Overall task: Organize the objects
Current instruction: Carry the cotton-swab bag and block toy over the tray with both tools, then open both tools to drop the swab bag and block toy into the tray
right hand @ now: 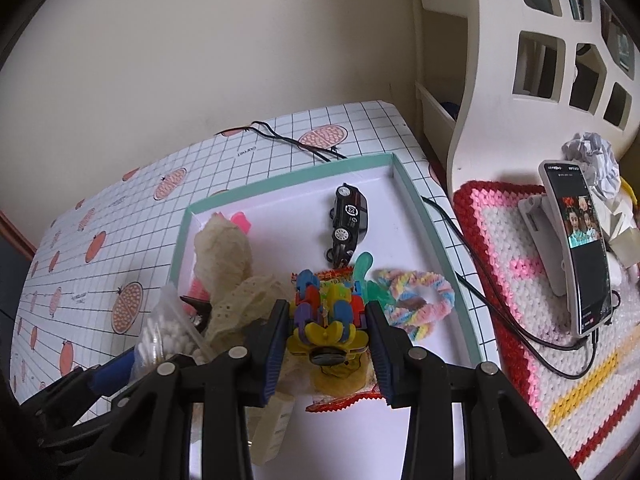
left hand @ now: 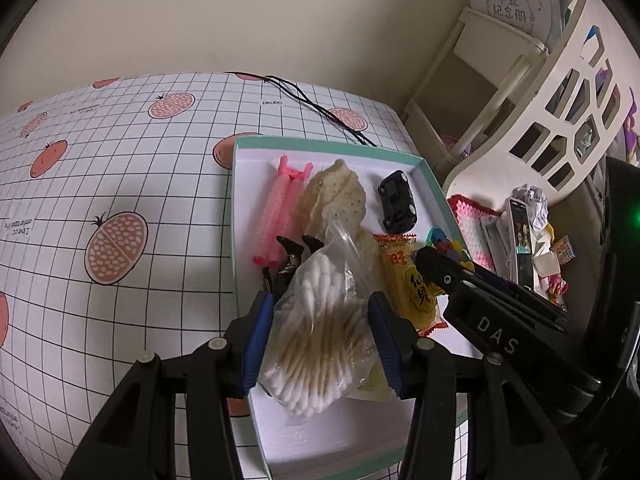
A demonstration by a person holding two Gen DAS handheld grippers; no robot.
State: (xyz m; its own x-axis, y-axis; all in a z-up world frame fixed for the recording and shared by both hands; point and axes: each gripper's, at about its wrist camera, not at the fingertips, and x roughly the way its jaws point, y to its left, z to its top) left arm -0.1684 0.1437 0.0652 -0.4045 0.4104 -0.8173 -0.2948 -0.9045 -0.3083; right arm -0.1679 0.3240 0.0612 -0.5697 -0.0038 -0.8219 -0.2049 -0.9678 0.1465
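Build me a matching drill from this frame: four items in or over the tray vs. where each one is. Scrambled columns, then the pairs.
Items
1. bag of cotton swabs
2. plastic block toy
3. black toy car
4. pastel braided ring

Places
A. lying in the far part of the tray, nothing gripping it
B. between the pads of the left claw
C. on the tray floor just right of the right claw's load
D. between the pads of the right claw

Pairs: 1-B, 2-D, 3-A, 4-C

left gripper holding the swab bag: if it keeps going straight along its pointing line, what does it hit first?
Probably the black-and-gold item or the lace cloth in the white box, past the cotton swab bag; depth unclear.
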